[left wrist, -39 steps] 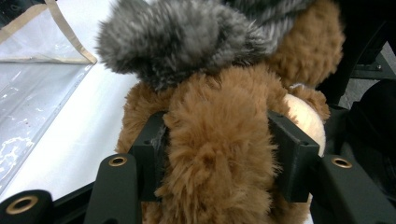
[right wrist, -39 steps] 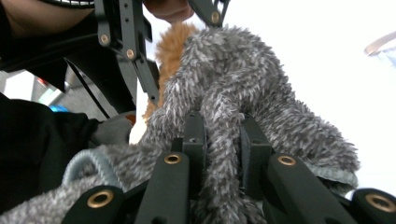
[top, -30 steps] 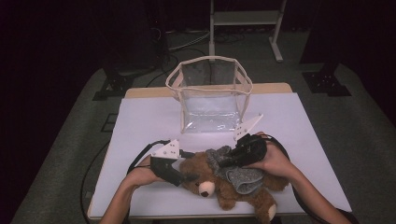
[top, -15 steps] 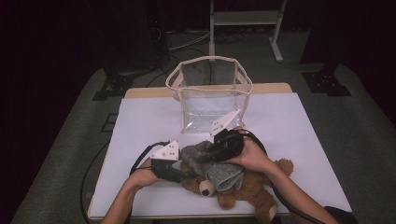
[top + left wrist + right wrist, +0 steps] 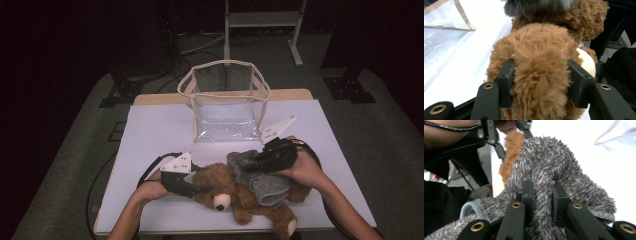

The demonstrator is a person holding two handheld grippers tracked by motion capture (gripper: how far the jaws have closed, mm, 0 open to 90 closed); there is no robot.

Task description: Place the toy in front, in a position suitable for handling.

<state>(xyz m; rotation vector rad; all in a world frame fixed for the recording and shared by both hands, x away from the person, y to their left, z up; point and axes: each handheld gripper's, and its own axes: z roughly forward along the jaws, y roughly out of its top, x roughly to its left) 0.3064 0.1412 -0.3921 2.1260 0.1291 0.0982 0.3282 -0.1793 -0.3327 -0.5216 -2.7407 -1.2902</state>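
Note:
A brown teddy bear [image 5: 227, 181] lies on its back near the front of the white table [image 5: 160, 130], head toward the person. My left gripper [image 5: 202, 189] is shut on one furry limb of the bear [image 5: 541, 42]; its pads [image 5: 506, 82] press into the fur from both sides. Its jaws have just closed in and eased a little, with the limb between them. A grey fuzzy garment [image 5: 265, 187] drapes over the bear's middle. My right gripper [image 5: 257, 160] is shut on a fold of the garment [image 5: 549, 157], pinched between its jaws [image 5: 542, 195].
A clear plastic bag [image 5: 225, 107] with a beige rim stands open at the back middle of the table; its corner [image 5: 444, 27] lies left of the bear. Both forearms come in from the front edge. Cables trail from each gripper.
My right gripper carried the grey garment left over the bear, then back to the right. The bear shifted slightly. My left gripper stayed where it was and tightened on the limb.

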